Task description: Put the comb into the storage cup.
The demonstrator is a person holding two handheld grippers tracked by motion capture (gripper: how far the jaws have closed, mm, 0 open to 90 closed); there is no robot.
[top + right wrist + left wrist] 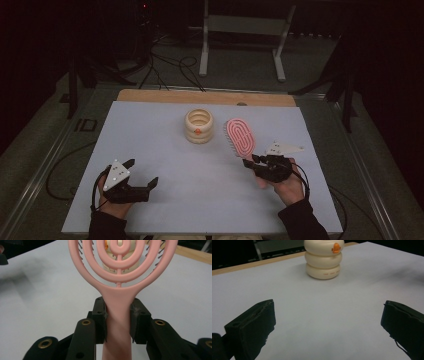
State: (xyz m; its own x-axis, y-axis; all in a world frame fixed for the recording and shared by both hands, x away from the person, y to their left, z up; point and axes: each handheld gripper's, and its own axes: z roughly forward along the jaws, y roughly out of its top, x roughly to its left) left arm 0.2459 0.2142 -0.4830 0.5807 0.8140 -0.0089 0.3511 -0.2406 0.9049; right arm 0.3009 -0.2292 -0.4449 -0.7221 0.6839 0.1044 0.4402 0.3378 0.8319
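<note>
A pink hairbrush [240, 137] with a looped oval head lies right of centre, its handle running toward the person. My right gripper [254, 162] is shut on that handle; in the right gripper view the hairbrush [117, 307] handle is pinched between the two black jaws of my right gripper [118, 312]. A cream ribbed holder [199, 126] with an orange button stands at the middle, and the same holder [324, 260] rises ahead in the left gripper view. My left gripper [143, 173] rests open near the front left, its jaws wide apart over bare mat [329, 322].
A white mat [165, 200] covers the table, with a wooden strip [150, 95] along the far edge. Cables and a metal frame [240, 30] lie on the dark floor beyond. Broad bare mat lies between the two hands.
</note>
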